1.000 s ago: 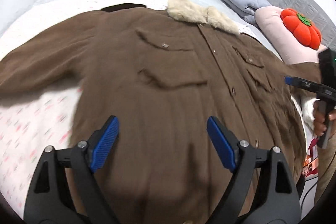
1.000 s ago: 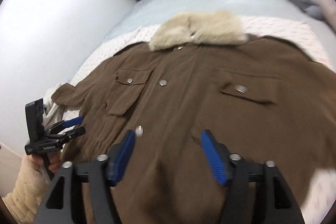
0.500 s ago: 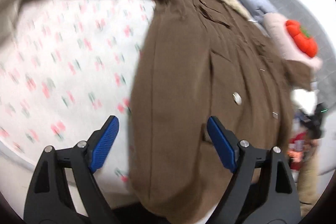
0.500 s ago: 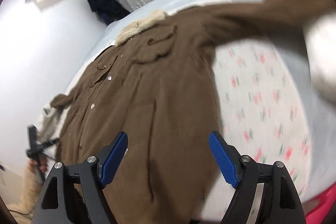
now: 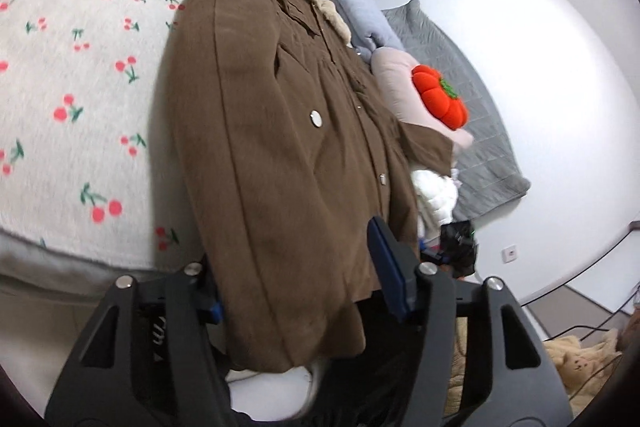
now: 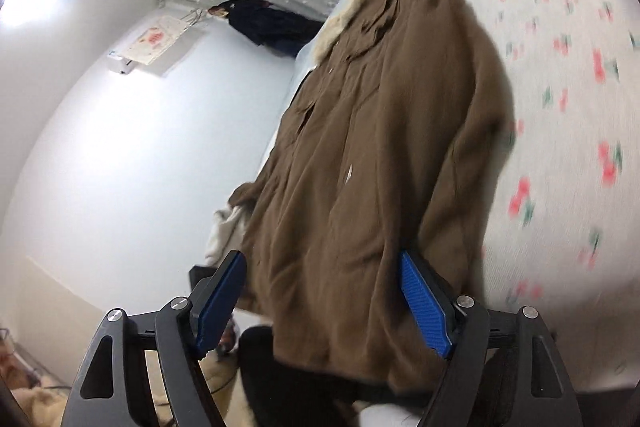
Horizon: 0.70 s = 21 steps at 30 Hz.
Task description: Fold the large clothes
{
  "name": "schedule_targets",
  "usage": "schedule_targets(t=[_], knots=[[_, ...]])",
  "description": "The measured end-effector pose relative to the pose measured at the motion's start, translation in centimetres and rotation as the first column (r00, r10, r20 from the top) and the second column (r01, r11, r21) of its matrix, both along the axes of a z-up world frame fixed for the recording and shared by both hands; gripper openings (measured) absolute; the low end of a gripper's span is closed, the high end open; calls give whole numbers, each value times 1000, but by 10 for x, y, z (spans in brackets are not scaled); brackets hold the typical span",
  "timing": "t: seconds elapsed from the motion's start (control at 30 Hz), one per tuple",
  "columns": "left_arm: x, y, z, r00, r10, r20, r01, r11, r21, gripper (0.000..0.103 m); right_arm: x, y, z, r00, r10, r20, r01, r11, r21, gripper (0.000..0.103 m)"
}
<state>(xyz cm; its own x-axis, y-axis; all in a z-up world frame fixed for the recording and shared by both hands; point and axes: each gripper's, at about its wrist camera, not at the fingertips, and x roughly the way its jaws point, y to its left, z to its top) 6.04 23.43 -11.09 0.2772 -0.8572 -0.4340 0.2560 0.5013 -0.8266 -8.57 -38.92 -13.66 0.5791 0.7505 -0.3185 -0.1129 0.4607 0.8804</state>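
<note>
A large brown jacket (image 5: 280,131) with a cream fur collar (image 5: 320,7) lies spread on a bed, its hem hanging over the near edge. It also shows in the right wrist view (image 6: 380,147). My left gripper (image 5: 300,275) is open at one hem corner, the cloth draped between its blue pads (image 5: 390,279) and hiding most of the left one. My right gripper (image 6: 324,303) is open at the other hem corner, the cloth lying between its blue pads (image 6: 424,307). Neither has closed on the fabric.
The bed has a white cherry-print sheet (image 5: 72,67). A pink pillow with a red pumpkin cushion (image 5: 440,99), a blue blanket (image 5: 360,7) and a grey quilt (image 5: 472,115) lie beside the jacket. A white wall (image 6: 120,147) and dark hanging clothes (image 6: 264,27) stand at the bed's far side.
Both grippers have swung outward and down from over the jacket's middle to the hem corners at the bed's near edge. The jaws have stayed open.
</note>
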Motion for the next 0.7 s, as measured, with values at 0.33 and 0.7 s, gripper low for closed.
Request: schedule_targets(t=[0.33, 0.7], knots=[[-15, 17, 10, 995, 94, 23, -96, 982, 164, 57, -32, 28, 22, 996, -86, -16, 78, 953, -292, 63], [-9, -1, -1, 999, 24, 29, -29, 980, 198, 58, -13, 32, 20, 984, -177, 5, 150, 815, -560, 80]])
